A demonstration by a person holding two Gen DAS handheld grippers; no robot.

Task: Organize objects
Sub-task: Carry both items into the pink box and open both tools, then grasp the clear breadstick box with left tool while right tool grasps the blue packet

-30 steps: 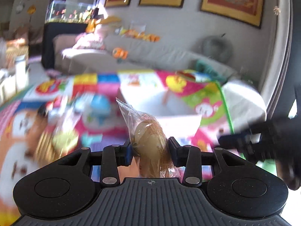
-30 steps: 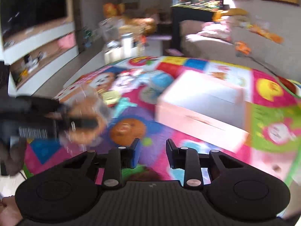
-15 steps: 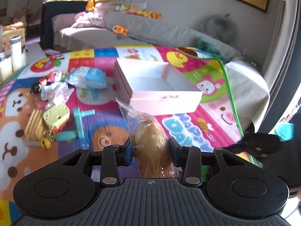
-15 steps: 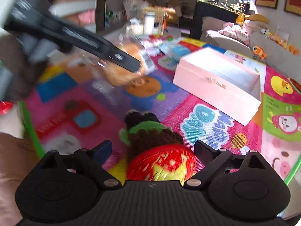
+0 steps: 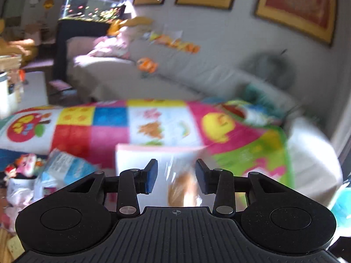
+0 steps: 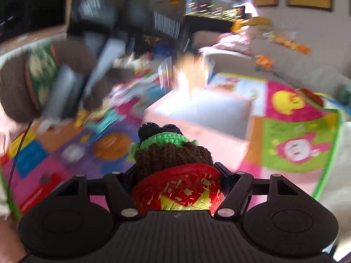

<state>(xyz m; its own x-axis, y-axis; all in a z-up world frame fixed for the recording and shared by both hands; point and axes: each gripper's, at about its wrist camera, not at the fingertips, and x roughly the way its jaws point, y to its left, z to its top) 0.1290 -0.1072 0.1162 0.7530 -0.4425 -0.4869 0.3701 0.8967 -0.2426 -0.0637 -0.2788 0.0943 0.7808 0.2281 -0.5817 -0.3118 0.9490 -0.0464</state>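
1. Left wrist view: my left gripper [image 5: 176,178] has its jaws spread apart with nothing pinched between them. A blurry wrapped snack [image 5: 183,188], orange-brown inside clear plastic, shows in the gap just past the blue pads [image 5: 151,176], apparently loose. I can't tell if it's in the air or already lying in the pink box [image 5: 140,153] right below and ahead. The frame is really smeared.

2. Same view, the rest of the stuff waiting to be sorted: a blue-and-white packet [image 5: 65,166] and a small doll [image 5: 24,164] sit on the colourful play mat [image 5: 109,127] to the left of the box.

3. Right wrist view: my right gripper [image 6: 175,173] is closed on a crocheted toy [image 6: 171,153] with a brown body, green band, black top and a shiny red and yellow base wedged deep between the jaws. Solid hold as far as I can see.

4. Same view: the pink box [image 6: 197,114] is ahead and slightly right, open side up, with the snack [image 6: 190,74] as an orange streak above its far end and the left tongs a dark blur on the left.

5. How I'd do this bit well: get the left tongs clear of the box first so the two don't bump, bring the toy low over the opening, and only then open up. The toy is squashy, so letting go from height would probably bounce it out.
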